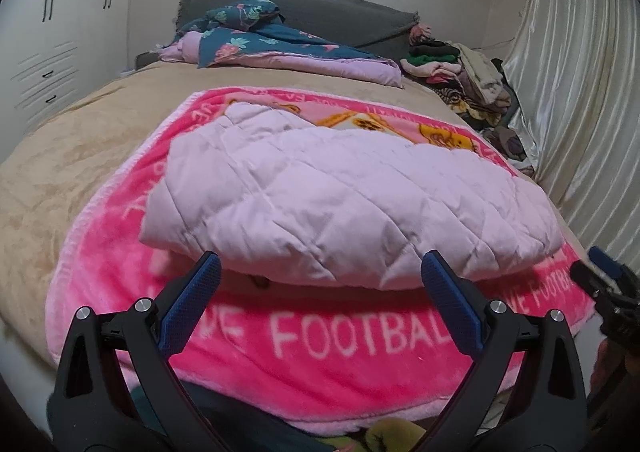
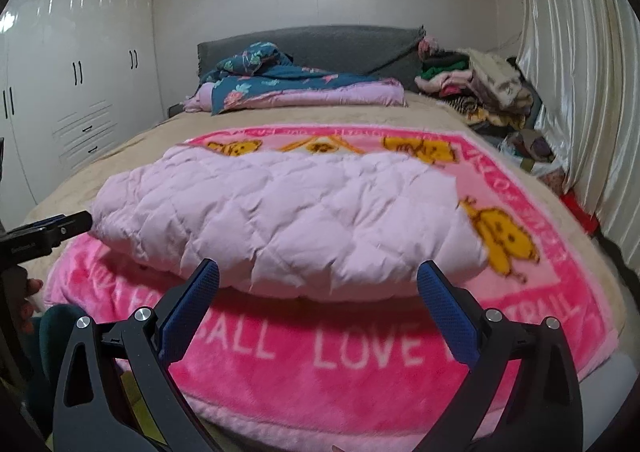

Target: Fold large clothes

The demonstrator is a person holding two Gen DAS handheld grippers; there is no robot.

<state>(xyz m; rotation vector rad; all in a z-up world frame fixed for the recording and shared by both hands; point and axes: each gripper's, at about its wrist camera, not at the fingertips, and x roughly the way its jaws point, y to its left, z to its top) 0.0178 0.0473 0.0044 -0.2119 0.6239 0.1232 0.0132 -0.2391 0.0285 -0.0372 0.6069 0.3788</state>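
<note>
A pale pink quilted garment [image 1: 340, 203] lies folded into a thick bundle on a bright pink blanket [image 1: 320, 352] lettered "FOOTBALL LOVE", which is spread over the near end of the bed [image 1: 60, 155]. The left gripper [image 1: 320, 280] is held level just before the bundle's near edge, towards its left end, jaws spread wide and holding nothing. The right gripper [image 2: 318, 284] is level beside it, before the same edge towards the right end, its blue-padded fingers [image 2: 444, 304] equally wide apart and empty. At the head of the bed a floral duvet [image 2: 280, 87] lies against the grey headboard [image 2: 320, 39], and a pile of clothes [image 2: 480, 87] sits in the far right corner
</note>
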